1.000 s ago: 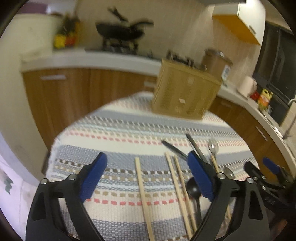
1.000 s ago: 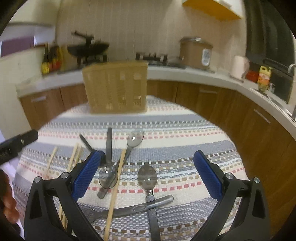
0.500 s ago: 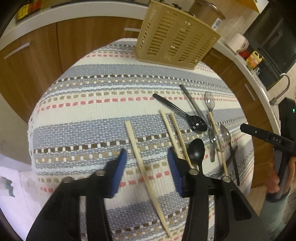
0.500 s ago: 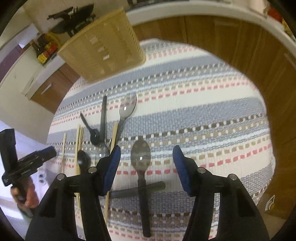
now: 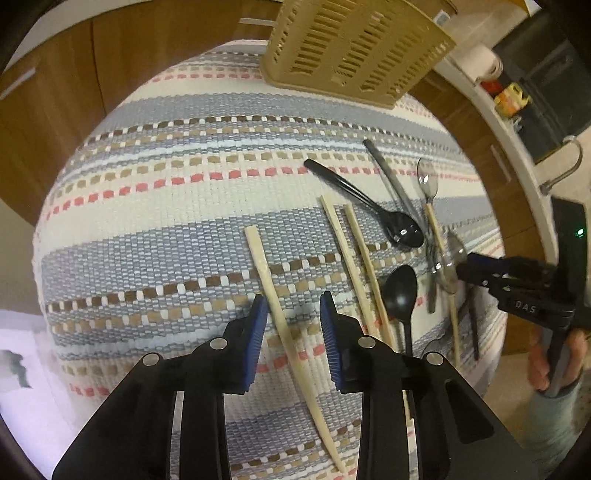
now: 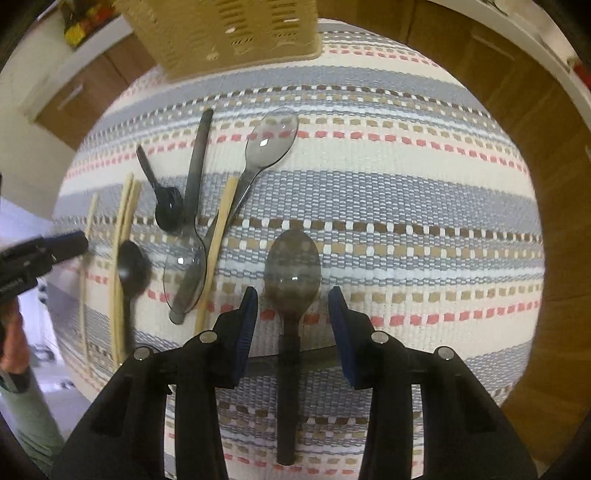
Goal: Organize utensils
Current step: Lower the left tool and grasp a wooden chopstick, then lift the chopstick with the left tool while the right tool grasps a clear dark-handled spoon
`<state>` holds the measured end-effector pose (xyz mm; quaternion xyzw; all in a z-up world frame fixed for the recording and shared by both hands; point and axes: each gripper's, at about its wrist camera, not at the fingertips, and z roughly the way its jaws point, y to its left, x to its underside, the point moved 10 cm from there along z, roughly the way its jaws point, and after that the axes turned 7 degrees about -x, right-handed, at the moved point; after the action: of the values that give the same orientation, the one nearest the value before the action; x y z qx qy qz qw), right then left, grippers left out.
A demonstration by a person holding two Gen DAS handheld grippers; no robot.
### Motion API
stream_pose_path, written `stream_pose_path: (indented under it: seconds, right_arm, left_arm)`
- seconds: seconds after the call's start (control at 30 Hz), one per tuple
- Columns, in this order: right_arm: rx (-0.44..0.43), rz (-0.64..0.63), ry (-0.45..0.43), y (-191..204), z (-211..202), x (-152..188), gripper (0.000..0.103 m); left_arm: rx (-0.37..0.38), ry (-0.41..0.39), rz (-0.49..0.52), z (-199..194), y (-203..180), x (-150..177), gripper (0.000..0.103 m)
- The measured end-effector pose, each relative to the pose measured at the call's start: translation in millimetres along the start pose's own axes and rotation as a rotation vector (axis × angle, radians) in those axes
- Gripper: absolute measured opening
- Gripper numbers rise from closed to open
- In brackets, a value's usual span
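Two claws down over the utensils, both with jaws apart, gripping nothing. My left claw (image 5: 293,308) straddles a lone chopstick (image 5: 271,286) lying on the striped cloth (image 5: 166,229); blue pads either side, contact unclear. My right claw (image 6: 293,301) straddles a grey spoon (image 6: 292,269), bowl pointing away from me, handle running back under the claw and crossing another utensil's handle. Between them on the desk: chopstick pair (image 5: 360,258), two black spoons (image 5: 400,291) (image 5: 369,205), two clear spoons (image 6: 271,138) (image 6: 186,269), one more chopstick (image 6: 218,243). Tan basket (image 6: 225,33) at the far edge of the cloth.
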<state>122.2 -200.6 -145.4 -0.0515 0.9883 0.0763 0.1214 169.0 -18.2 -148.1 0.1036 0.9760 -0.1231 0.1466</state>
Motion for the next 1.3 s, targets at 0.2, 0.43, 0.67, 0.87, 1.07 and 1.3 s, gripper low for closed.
stream_pose_path:
  seconds: [0.2, 0.43, 0.67, 0.87, 1.07, 1.3]
  right_arm:
    - [0.076, -0.067, 0.02, 15, 10, -2, 0.032]
    - [0.038, -0.055, -0.017, 18, 4, -2, 0.009]
    - [-0.085, -0.024, -0.156, 16, -18, -12, 0.009]
    - [-0.212, -0.003, -0.385, 17, -64, -17, 0.009]
    - [-0.312, 0.015, -0.572, 11, -90, -21, 0.0]
    - [-0.207, -0.048, -0.461, 11, -74, -22, 0.0]
  left_arm:
    - [-0.12, 0.013, 0.085, 6, -9, 0, 0.021]
    - [-0.24, -0.018, 0.158, 9, -20, 0, 0.006]
    - [-0.085, -0.159, 0.093, -11, -35, -11, 0.003]
    - [-0.012, -0.32, 0.087, -54, -50, -20, 0.003]
    - [0.059, -0.465, 0.062, -90, -61, -32, 0.003]
    - [0.067, -0.514, 0.046, -105, -66, -38, 0.003]
